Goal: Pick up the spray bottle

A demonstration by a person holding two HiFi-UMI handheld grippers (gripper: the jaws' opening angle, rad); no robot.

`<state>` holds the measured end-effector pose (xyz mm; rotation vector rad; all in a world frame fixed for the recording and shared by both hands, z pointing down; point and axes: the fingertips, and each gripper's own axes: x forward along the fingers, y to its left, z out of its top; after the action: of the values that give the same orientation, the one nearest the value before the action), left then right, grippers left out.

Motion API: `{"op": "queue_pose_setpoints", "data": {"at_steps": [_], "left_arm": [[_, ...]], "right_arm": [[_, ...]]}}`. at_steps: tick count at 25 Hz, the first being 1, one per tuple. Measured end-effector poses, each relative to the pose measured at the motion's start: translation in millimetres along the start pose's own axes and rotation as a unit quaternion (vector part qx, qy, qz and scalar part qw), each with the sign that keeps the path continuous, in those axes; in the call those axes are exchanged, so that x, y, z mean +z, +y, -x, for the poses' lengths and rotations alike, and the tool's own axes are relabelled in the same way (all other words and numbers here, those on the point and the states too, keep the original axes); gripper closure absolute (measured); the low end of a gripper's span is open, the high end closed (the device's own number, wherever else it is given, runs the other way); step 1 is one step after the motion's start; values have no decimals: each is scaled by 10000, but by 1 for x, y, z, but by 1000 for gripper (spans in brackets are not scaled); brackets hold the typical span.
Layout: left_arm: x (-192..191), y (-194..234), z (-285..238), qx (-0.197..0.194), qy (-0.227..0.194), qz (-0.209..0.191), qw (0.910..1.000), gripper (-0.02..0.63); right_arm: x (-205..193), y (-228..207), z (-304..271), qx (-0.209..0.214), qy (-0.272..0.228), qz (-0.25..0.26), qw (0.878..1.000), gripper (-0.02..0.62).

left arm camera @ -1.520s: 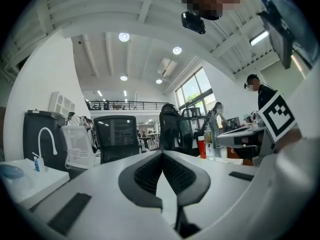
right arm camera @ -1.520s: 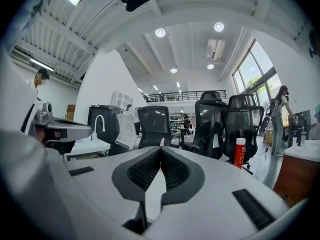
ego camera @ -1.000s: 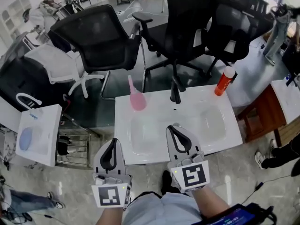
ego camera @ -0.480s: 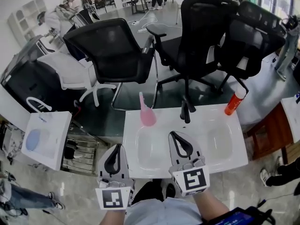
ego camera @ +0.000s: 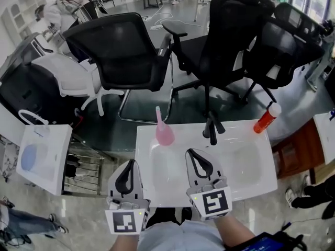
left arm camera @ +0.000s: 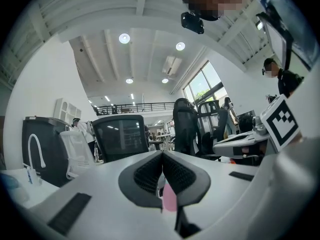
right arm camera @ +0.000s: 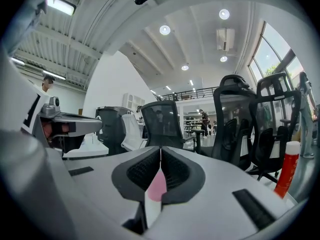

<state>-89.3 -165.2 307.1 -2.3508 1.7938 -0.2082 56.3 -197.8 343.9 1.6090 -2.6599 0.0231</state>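
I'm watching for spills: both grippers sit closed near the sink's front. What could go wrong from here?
1. The left gripper and right gripper have their jaws together; unopened, either could push the pink bottle over.
2. That bottle is tall and narrow, on the back rim of the sink near the black faucet, which a wide approach may clip.
3. The red bottle could be mistaken for the target.

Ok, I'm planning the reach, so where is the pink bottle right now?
In the head view, the pink bottle stands at the back left edge of the white sink, to the left of the black faucet.
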Motion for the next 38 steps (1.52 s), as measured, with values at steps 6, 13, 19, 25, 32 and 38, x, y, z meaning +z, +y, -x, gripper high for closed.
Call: {"op": "queue_pose_setpoints", "data": {"at_steps": [6,13,19,25,32,38], "left_arm": [[-25,27,-31,-4,241,150,9996,591],[-61,54,-62,9,572,274,9980,591],[-99,86,-81,122,878,377,9954,591],[-123,103,-100,139,1075,468,9930,591],[-143,120,-118,172,1248,546,9905,591],[-156,127,-127,151,1344,606,9890,589]], "right_arm": [[-23,7,-43,83,340,-45,9994,575],[-53,12,-89,207,697,-183,9972,553],[-84,27,-124,462,972,-138,9941,390],[-98,24,-155,364,1111,-154,9930,354],[-102,19,-189,277,1085,-56,9937,356],[-110,20,-205,298,1139,3,9930,362]]}}
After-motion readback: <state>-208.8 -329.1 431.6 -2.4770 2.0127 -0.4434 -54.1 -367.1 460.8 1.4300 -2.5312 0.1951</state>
